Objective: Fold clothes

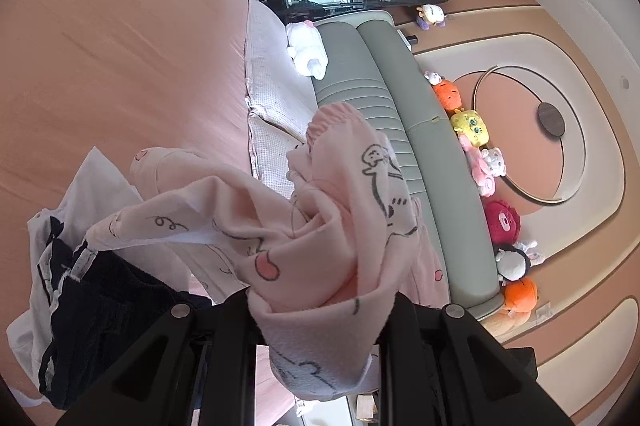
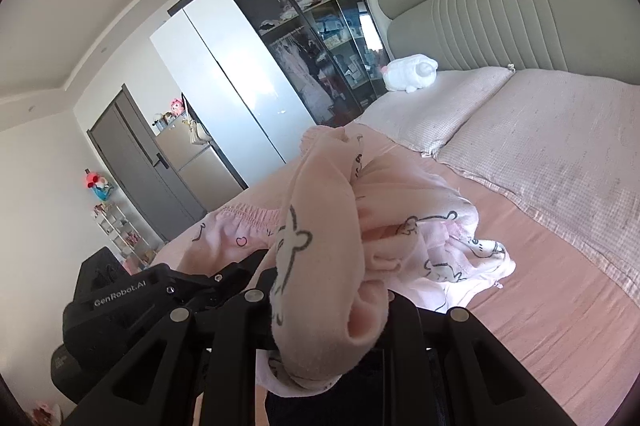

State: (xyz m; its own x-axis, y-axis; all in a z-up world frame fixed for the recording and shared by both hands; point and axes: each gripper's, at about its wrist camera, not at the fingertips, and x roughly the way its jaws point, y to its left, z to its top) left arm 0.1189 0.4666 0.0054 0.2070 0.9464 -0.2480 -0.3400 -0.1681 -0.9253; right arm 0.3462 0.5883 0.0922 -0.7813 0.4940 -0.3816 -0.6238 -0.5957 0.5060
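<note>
Left claw [image 1: 320, 322]: pinching a bunched fold of the pink garment [image 1: 320, 226], the cloth wadded between its black fingers and spilling over them.
Right claw [image 2: 328, 322]: also clamped on the same pink garment, a thick roll of it squeezed between the fingers; the left claw's black body shows just beside it in the right wrist view.
Pink garment: soft pink cloth printed with dark outline animals and small red hearts, held up off the bed between the two claws; a gathered elastic edge shows at its far end, and part of it trails down towards the sheet.
Bed [image 1: 100, 46]: covered by a pink sheet, with two pale checked pillows [image 2: 540, 146] at the grey padded headboard [image 1: 360, 98].
Other clothes [image 1: 80, 266]: a white piece and a dark navy piece lie heaped together on the sheet, below the held cloth.
White plush toy [image 2: 408, 72]: lying on the pillow beside the headboard.
Stuffed toys [image 1: 476, 130]: a row on the ledge behind the headboard.
Wardrobe [image 2: 312, 46]: dark glass doors, clothes hanging inside.
</note>
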